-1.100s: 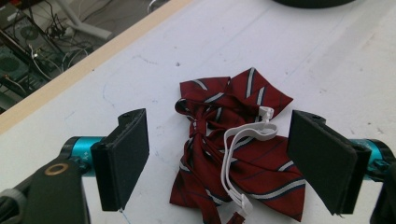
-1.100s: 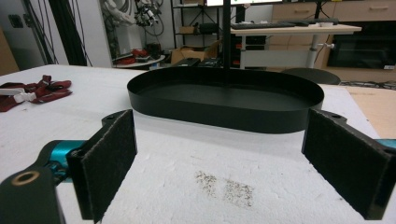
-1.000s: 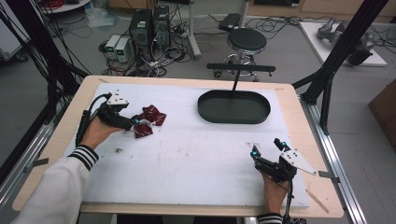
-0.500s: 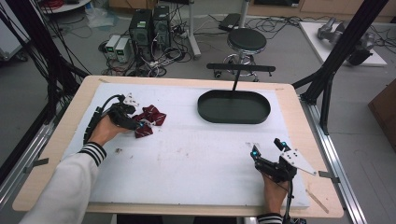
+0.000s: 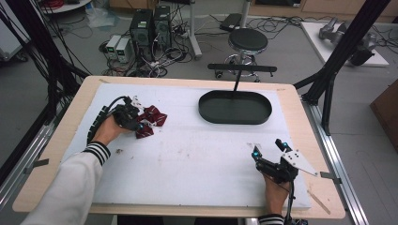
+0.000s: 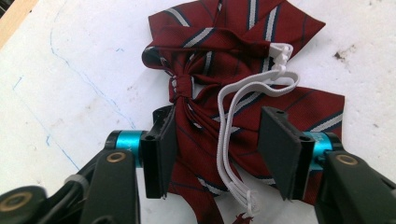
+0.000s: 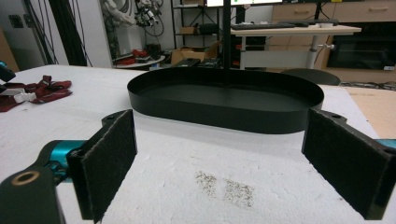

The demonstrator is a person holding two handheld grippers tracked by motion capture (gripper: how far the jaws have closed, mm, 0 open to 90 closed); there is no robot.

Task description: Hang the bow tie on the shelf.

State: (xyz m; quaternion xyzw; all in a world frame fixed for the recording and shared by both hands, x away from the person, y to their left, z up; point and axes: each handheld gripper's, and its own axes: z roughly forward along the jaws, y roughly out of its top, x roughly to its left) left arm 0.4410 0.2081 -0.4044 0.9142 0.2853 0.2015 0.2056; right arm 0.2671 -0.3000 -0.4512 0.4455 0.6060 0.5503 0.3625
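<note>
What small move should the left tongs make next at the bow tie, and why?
Probably close. The left tongs are open, their jaws straddling the red striped bow tie and its white elastic strap on the white mat, so squeezing should grip the fabric.

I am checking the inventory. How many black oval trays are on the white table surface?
1. The black oval tray sits at the far middle of the white table surface, apart from the striped maroon bow tie at the left.
</note>
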